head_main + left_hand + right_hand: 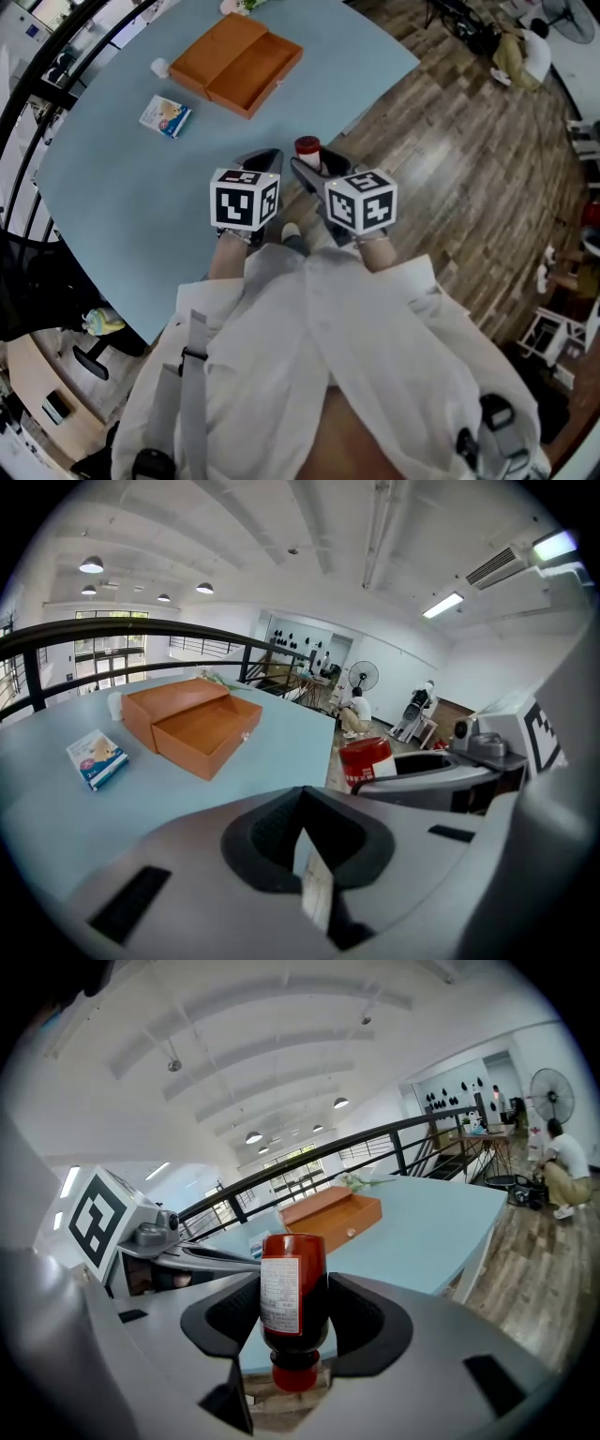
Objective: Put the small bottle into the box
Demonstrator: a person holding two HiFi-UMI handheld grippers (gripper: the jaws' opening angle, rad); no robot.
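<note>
Head view: the person stands at the near edge of the blue table (112, 187), both grippers raised side by side close to the body.
Right gripper (319, 169): its jaws are partly closed around the small bottle (292, 1288), gripping the red body on both sides.
Bottle pose: cap end down and label facing the camera, carried off the table. The grip sits on the wide middle, probably so the bottle cannot slip or swing.
Left gripper (305, 832): jaws brought together with nothing between them. It hangs just beside the right one, apparently idle and kept out of the way.
Box (239, 61): orange and open, its hollow tray facing up on the far part of the table, well apart from the bottle.
Other items: a small blue-and-white packet (166, 115) lies near the box and looks clear of the direct line to it.
Step in hand: carrying. The bottle must next cross the table to the open tray.
</note>
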